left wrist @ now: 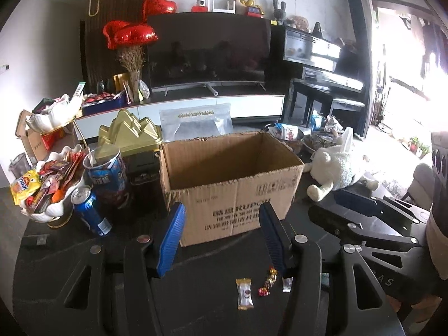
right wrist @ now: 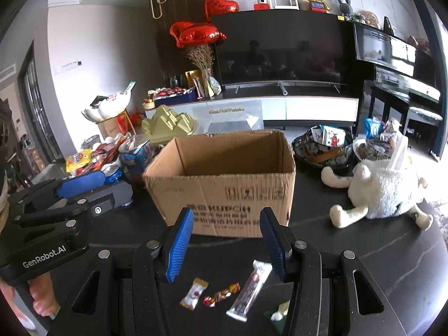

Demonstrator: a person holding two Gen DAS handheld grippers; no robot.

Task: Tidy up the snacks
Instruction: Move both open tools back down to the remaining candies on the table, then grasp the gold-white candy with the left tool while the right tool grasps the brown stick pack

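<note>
I note daylight glare blown out at the window (left view); fisheye edges bend, dark vignette corners.

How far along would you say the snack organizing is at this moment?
Barely begun. The cardboard box shows nothing inside where visible. Left gripper and right gripper are open, empty. Loose wrapped candies still lie on the table.

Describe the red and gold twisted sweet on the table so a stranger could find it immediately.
Start at the open cardboard box in the middle of the dark table. In front of it lies a short row of wrapped snacks. The twisted sweet is second from the left, between a gold-ended white packet and a long silvery bar; it alone is shiny red and gold.
</note>
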